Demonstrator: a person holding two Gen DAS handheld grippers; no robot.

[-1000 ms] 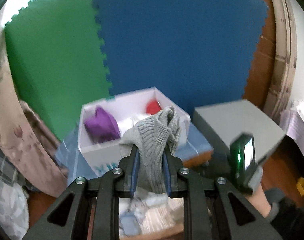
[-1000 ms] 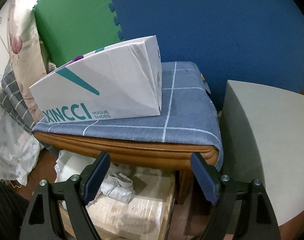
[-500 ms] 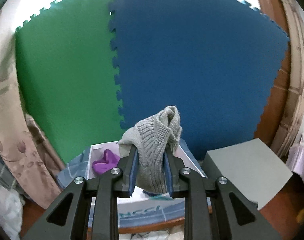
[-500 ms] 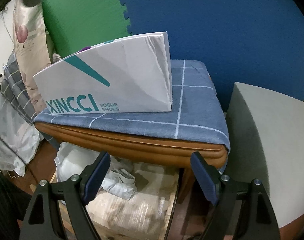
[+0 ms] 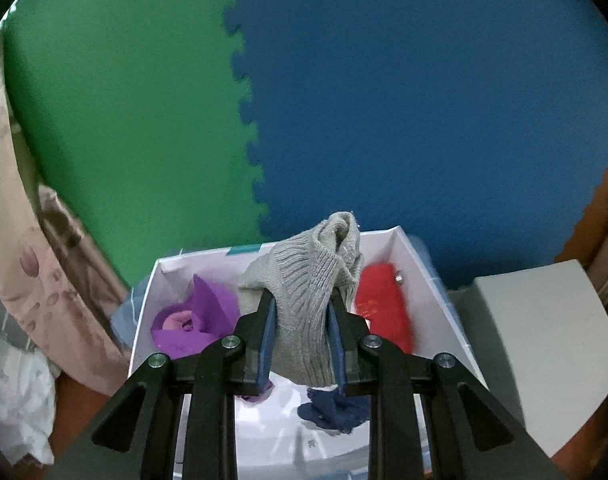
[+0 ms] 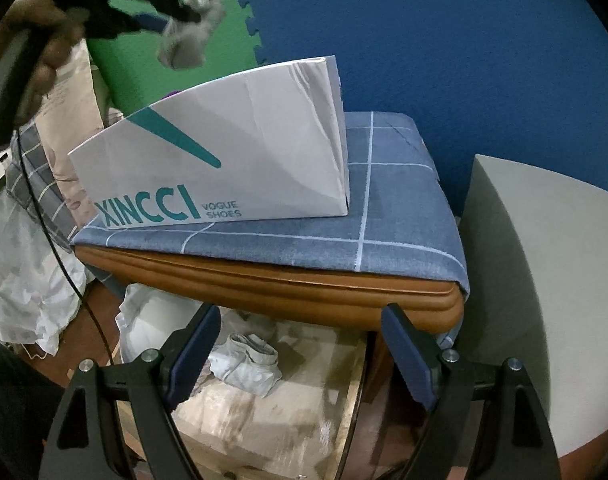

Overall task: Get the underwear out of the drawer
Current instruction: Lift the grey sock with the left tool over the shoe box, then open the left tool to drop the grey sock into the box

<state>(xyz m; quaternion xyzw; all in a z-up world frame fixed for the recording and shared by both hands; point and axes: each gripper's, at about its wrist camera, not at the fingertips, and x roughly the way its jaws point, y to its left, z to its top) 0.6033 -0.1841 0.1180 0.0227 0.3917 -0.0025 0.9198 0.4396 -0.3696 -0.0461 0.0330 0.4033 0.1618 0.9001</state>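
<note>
My left hand-held gripper (image 5: 300, 332) is clamped on a grey knitted garment (image 5: 308, 288), held above the white shoe box (image 6: 224, 160), where purple (image 5: 196, 316), red (image 5: 380, 304) and navy pieces (image 5: 332, 408) lie. My right hand-held gripper (image 6: 300, 352) hangs wide open and empty, below the box, over the open drawer (image 6: 264, 408) where a pale garment (image 6: 248, 364) remains. One piece seems nearly delivered; at least one is left.

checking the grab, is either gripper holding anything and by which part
The left gripper pinches a grey knitted sock around its middle. The right gripper is open and empty.
</note>
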